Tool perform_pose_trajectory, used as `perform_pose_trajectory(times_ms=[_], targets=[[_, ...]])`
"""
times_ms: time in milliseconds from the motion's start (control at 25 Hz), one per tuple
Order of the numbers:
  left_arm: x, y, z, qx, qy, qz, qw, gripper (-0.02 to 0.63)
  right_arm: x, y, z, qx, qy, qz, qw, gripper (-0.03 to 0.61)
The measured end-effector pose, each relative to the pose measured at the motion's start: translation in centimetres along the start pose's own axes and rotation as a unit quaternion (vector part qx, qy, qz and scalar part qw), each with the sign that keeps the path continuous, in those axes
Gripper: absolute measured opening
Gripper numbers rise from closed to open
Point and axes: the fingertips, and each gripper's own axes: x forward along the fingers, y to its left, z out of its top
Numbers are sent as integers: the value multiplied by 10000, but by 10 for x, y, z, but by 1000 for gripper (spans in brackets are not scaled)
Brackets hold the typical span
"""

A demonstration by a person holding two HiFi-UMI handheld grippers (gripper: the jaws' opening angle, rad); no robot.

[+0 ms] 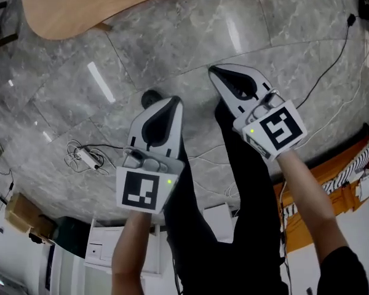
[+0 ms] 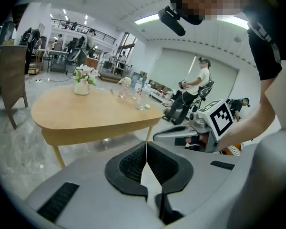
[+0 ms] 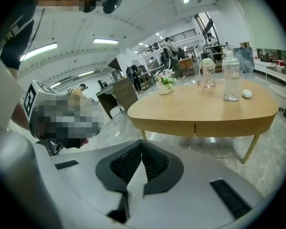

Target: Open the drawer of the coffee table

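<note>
The coffee table stands well apart from both pairs of jaws, ahead of their tips and touched by neither. Seen along the right gripper it lies beyond the tips and off to their right, and a thin upright seam cuts its front rail there (which side of that seam is the drawer I cannot tell). Seen along the left gripper the same table lies beyond the tips and to their left. From the head view its pale wooden top is far past the tips of the left gripper and the right gripper, which point toward it side by side.

Under the jaws is a grey marbled floor. A thin black cable runs across it to the right of the right jaws, and a tangle of white cord lies to the left of the left ones. On the table stand a vase of flowers and two clear bottles. The room is a large bright hall. A dark cabinet stands far left of the left jaws, and a person stands beyond them to the right.

Both pairs of jaws are closed tip to tip with nothing held between them.
</note>
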Motion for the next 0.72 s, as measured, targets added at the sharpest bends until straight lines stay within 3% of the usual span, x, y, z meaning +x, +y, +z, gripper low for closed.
perform_pose_trajectory(times_ms=[240, 360, 520, 560, 640, 720], targets=[[46, 59, -29, 317, 36, 178, 9993, 15, 58, -53, -38, -175, -27, 9, 9998, 12], [60, 90, -40, 442, -23, 167, 9989, 15, 84, -82, -53, -15, -97, -173, 9998, 13], [70, 142, -57, 429, 2, 532, 9977, 17, 118, -113, -67, 123, -73, -369, 9992, 14], [70, 155, -60, 406, -9, 650, 9971, 27, 126, -119, -69, 162, -41, -401, 9991, 14], [69, 182, -65, 404, 13, 814, 9959, 123, 141, -130, -71, 253, -16, -498, 9984, 20], [67, 206, -69, 488, 30, 934, 9944, 139, 154, -142, -71, 290, -17, -635, 9976, 86]])
